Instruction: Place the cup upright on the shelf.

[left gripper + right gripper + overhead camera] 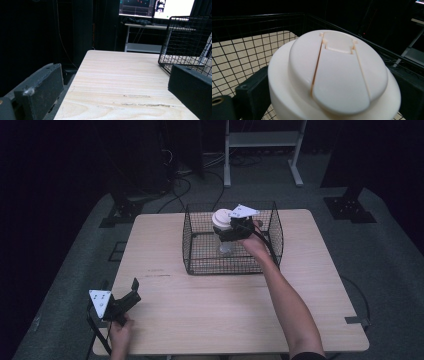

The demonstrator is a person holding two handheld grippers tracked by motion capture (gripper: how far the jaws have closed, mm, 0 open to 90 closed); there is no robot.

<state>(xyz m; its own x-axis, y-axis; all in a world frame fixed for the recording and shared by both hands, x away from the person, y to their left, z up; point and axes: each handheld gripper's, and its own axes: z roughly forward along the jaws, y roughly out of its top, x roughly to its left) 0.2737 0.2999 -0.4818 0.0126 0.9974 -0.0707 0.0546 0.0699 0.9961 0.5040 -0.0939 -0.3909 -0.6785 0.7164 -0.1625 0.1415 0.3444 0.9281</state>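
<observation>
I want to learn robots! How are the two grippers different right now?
The right gripper is shut on a white-lidded cup inside the wire basket; the left gripper is open and holds nothing. The right is over the basket, the left near the table's corner. Both have black jaws.

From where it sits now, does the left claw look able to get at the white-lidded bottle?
Probably not directly: the left claw hangs open near the table's near-left corner, while the bottle sits inside the wire basket, gripped by the right claw.
</observation>
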